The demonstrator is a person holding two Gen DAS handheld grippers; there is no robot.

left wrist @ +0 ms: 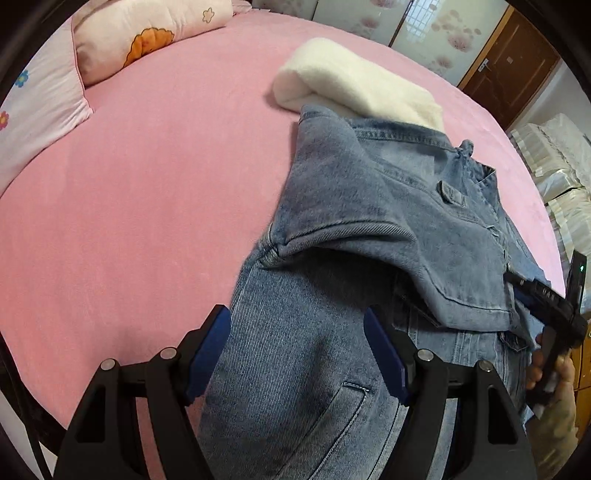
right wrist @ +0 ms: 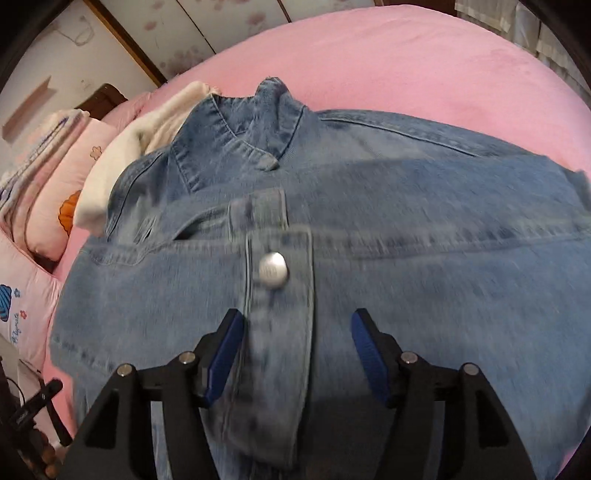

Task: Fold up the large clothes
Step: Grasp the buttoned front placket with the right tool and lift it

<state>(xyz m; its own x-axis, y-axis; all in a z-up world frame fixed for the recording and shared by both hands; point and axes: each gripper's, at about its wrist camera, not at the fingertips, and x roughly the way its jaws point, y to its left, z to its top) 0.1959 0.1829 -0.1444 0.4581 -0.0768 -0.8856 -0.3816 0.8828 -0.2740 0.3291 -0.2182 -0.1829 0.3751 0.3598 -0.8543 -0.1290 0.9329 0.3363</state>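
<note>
A blue denim jacket (left wrist: 351,206) lies on the pink bed (left wrist: 147,184), one sleeve folded across its body. My left gripper (left wrist: 295,332) is open just above the jacket's lower left part, nothing between its blue pads. In the right wrist view the jacket (right wrist: 406,258) fills the frame, collar at the far end and a metal snap button (right wrist: 273,269) on the front placket. My right gripper (right wrist: 297,332) is open, its fingers on either side of the placket, close over the cloth. The right gripper also shows at the right edge of the left wrist view (left wrist: 546,306).
A folded white fleece garment (left wrist: 354,85) lies on the bed beyond the jacket's collar. Pink pillows (left wrist: 140,33) sit at the head of the bed. A wardrobe and wooden door (left wrist: 513,62) stand behind. White bedding (left wrist: 561,166) is stacked at the right.
</note>
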